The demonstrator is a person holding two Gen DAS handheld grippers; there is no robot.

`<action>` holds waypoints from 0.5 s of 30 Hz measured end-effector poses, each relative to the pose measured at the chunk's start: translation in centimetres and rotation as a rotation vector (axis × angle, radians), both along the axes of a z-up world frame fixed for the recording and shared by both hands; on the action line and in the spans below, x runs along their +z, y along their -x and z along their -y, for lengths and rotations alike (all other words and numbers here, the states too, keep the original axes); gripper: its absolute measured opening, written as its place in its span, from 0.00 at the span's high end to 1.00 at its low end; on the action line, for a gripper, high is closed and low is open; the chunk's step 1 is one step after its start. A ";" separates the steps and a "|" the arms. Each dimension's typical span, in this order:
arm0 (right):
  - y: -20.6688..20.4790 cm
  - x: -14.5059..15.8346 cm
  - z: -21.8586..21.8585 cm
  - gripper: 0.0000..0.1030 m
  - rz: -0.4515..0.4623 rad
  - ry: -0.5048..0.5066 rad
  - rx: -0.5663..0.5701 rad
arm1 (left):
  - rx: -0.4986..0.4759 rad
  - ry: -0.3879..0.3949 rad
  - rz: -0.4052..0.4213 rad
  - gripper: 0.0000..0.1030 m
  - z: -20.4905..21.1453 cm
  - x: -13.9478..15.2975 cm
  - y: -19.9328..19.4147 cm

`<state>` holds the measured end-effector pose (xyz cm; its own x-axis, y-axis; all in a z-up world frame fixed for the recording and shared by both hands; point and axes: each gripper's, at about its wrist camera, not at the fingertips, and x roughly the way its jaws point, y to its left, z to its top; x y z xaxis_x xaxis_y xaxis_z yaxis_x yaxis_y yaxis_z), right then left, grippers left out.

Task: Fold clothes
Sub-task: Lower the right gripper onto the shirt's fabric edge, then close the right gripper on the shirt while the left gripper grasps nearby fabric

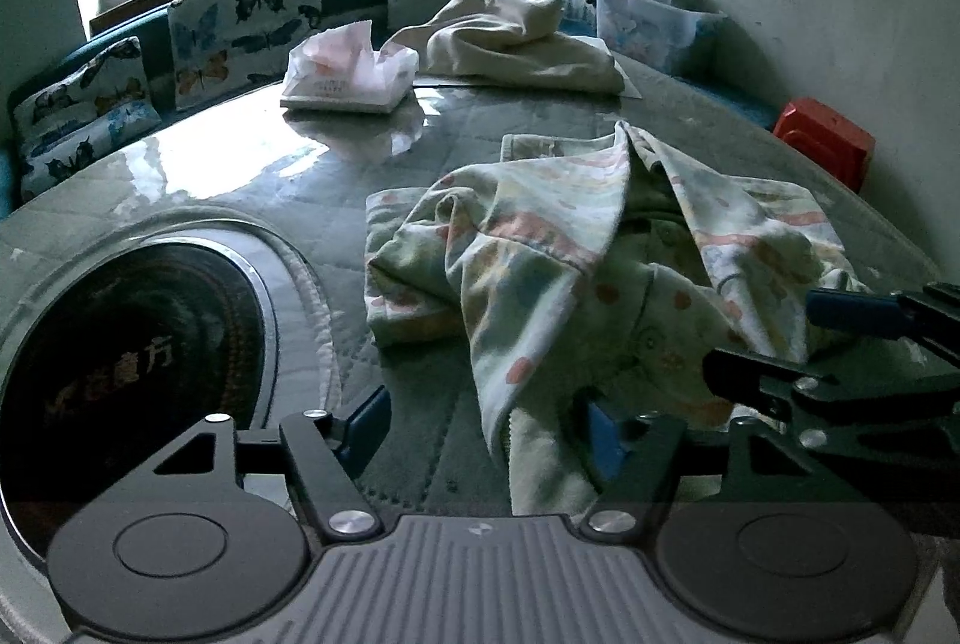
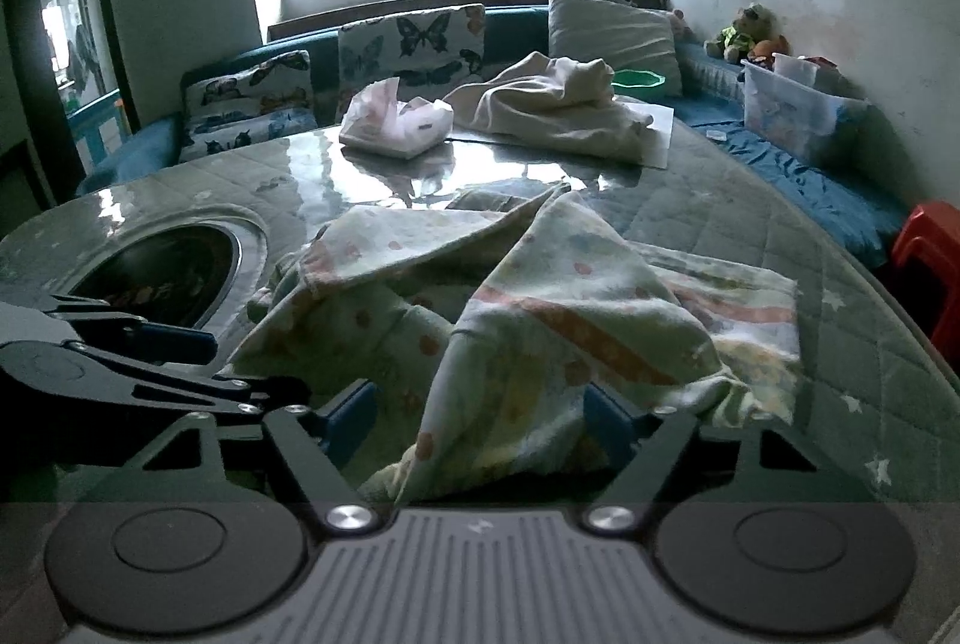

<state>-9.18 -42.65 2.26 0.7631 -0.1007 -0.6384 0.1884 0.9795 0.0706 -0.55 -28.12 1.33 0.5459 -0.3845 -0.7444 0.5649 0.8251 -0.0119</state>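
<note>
A crumpled pastel garment [image 1: 570, 254] [image 2: 540, 314] with orange spots and stripes lies on the quilted table [image 1: 240, 176] [image 2: 750, 200]. My left gripper [image 1: 483, 431] stands open at the garment's near edge; a fold of cloth hangs against its right finger, while the left finger is over bare table. My right gripper [image 2: 477, 419] is open too, with a bunched fold between its blue pads and a gap showing at the left pad. Each gripper appears in the other's view: the right gripper [image 1: 768, 338] at the right edge, the left gripper [image 2: 258, 365] at the left edge.
A cream cloth [image 1: 516, 38] [image 2: 552, 104] and a tissue pack [image 1: 348, 68] [image 2: 396, 122] lie at the table's far side. A dark round inset [image 1: 132, 344] [image 2: 168, 266] sits in the table on the left. Beyond are butterfly cushions, a plastic box [image 1: 648, 20] and a red stool [image 1: 822, 140].
</note>
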 end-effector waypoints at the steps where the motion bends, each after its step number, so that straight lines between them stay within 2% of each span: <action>1: -0.1 -0.1 0.0 0.30 -0.002 0.000 -0.001 | -0.001 0.002 -0.005 0.35 0.0 -0.1 -0.1; 6: -0.3 -0.5 0.5 0.43 -0.011 -0.012 0.000 | -0.009 0.013 -0.022 0.43 0.0 -0.2 -0.3; 15: 0.4 -0.7 1.0 0.70 -0.014 -0.026 0.024 | -0.049 0.037 -0.040 0.69 0.1 -0.1 0.3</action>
